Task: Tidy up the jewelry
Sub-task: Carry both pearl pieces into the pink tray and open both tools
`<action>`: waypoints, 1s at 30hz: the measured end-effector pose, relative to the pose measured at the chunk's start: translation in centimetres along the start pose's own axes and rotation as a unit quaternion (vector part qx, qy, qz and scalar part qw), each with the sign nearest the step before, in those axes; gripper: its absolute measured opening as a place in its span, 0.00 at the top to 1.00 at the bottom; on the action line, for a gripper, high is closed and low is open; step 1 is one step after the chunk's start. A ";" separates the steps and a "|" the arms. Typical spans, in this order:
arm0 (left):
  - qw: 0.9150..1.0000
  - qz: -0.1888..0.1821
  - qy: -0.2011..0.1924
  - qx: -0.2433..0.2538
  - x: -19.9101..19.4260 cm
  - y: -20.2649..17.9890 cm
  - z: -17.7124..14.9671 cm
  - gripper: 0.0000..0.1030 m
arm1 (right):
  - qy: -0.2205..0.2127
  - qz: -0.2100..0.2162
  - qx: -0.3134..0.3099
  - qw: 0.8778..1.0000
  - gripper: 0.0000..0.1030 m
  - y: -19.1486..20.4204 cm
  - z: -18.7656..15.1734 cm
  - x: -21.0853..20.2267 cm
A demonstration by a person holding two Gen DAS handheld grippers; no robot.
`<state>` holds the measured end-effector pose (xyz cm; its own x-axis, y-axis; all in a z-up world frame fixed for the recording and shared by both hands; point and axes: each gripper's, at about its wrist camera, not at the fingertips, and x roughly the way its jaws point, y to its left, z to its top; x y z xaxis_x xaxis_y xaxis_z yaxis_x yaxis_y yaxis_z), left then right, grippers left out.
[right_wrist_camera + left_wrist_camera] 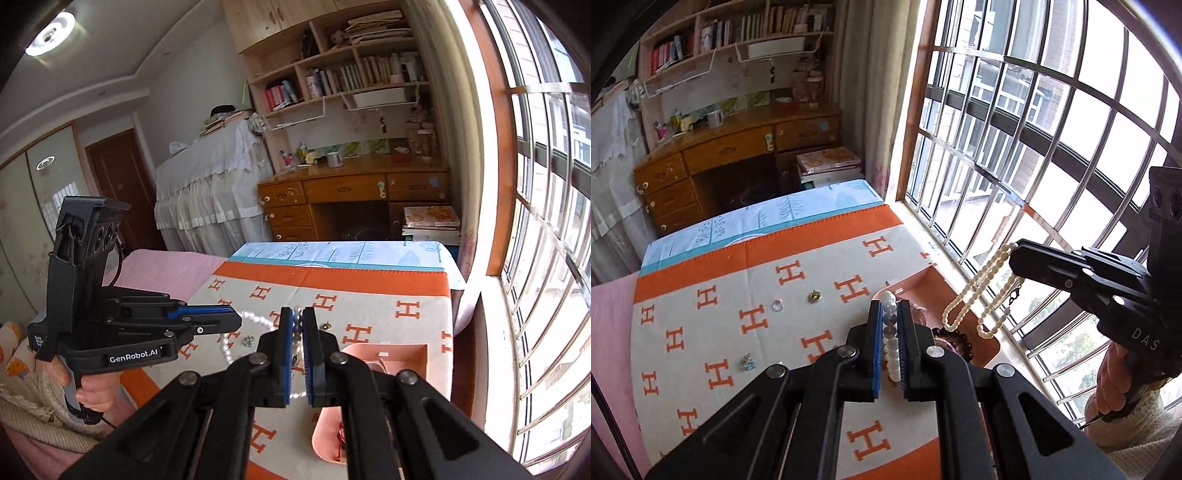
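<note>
**Two strands in the air above the tray: snags and slips are the risk**

The left gripper (889, 317) has its jaws pinched on a strand of round white and grey beads (891, 332), which runs up between the blue pads. The right gripper (298, 325) is likewise pressed together on a cream pearl necklace (979, 295); in the left wrist view that necklace hangs in two long loops from the gripper's tip at about 3 o'clock, its small clasp dangling free, against the window bars (1015, 166).

What could go wrong, as a judgement: the hanging loops swing freely, so a quick move could catch them on the rim of the pink tray (424, 350) or on the dark bead bracelet (955, 339) lying in it. The two strands hang near each other and could tangle if the grippers come together. Round beads give pads little purchase; a jolt could let either strand slip and drop onto the orange-and-cream H-pattern blanket (757, 295), scattering the small pieces already there: a silver ring (778, 305) and a gold piece (815, 295) at about 11 o'clock of the left gripper, and a small blue-tinted piece (748, 361) at 9 o'clock.

Pose: both grippers are held well above the blanket, tilted downward. In the right wrist view the left one sits at 9 o'clock, pointing across the frame, a hand (94, 391) wrapped round its handle.
</note>
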<state>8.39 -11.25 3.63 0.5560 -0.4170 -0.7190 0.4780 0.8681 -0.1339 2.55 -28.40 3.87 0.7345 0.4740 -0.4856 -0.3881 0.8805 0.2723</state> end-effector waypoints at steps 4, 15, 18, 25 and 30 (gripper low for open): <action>1.000 -0.014 0.015 0.016 3.1 -2.5 1.4 0.95 | 0.007 -0.025 0.026 0.999 0.95 -2.6 -0.9 0.1; 0.993 -0.011 0.116 -0.008 15.9 -3.1 1.8 0.95 | 0.068 -0.064 0.095 0.991 0.95 -8.6 -4.8 5.3; 0.991 -0.012 0.135 -0.011 17.9 -2.9 1.2 0.94 | 0.086 -0.063 0.108 0.988 0.95 -9.6 -5.5 7.2; 0.994 -0.001 0.111 -0.008 16.8 -2.5 0.8 0.52 | 0.109 -0.075 0.129 0.983 0.92 -10.3 -6.3 9.1; 0.995 0.000 0.100 -0.027 15.3 -1.3 0.7 0.44 | 0.100 -0.066 0.141 0.983 0.84 -10.4 -6.5 8.8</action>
<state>16.73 -18.91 -6.74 0.4071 -0.3589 -0.8399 0.4377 0.8837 -0.1655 9.49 -33.31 -8.64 0.6324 0.3735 -0.6787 -0.1063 0.9096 0.4016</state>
